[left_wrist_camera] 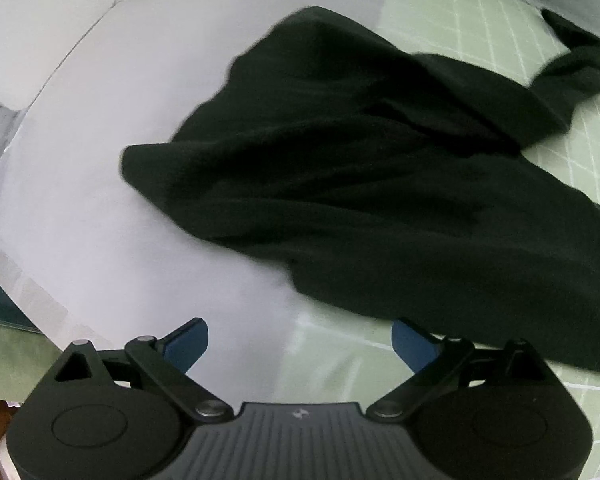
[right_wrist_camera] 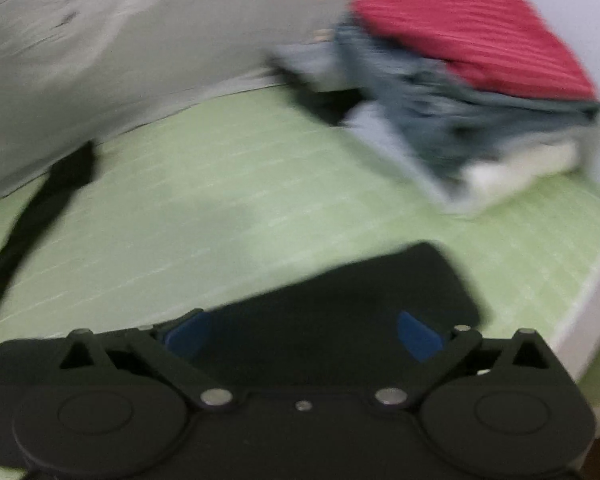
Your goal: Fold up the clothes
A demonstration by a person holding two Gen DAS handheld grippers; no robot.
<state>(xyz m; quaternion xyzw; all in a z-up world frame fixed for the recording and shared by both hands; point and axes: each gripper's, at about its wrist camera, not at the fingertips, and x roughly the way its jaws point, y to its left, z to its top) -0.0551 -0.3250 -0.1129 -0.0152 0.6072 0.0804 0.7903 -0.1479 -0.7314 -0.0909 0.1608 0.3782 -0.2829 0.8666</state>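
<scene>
The left claw (left_wrist_camera: 300, 344) stands spread wide with nothing between its blue pads (left_wrist_camera: 186, 344), above the near edge of a crumpled black garment (left_wrist_camera: 380, 184). The garment lies partly on a white sheet (left_wrist_camera: 100, 200) and partly on the green gridded surface (left_wrist_camera: 480, 28). The right claw (right_wrist_camera: 304, 336) is also spread, over a flat black cloth (right_wrist_camera: 340, 304). A blurred pile of clothes (right_wrist_camera: 460, 92) with a red piece (right_wrist_camera: 472, 36) on top sits farther back.

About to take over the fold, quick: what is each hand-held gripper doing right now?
Left hand-held gripper: open, holding nothing; black garment lies ahead.
Right hand-held gripper: open, above black cloth, not gripping it.
</scene>
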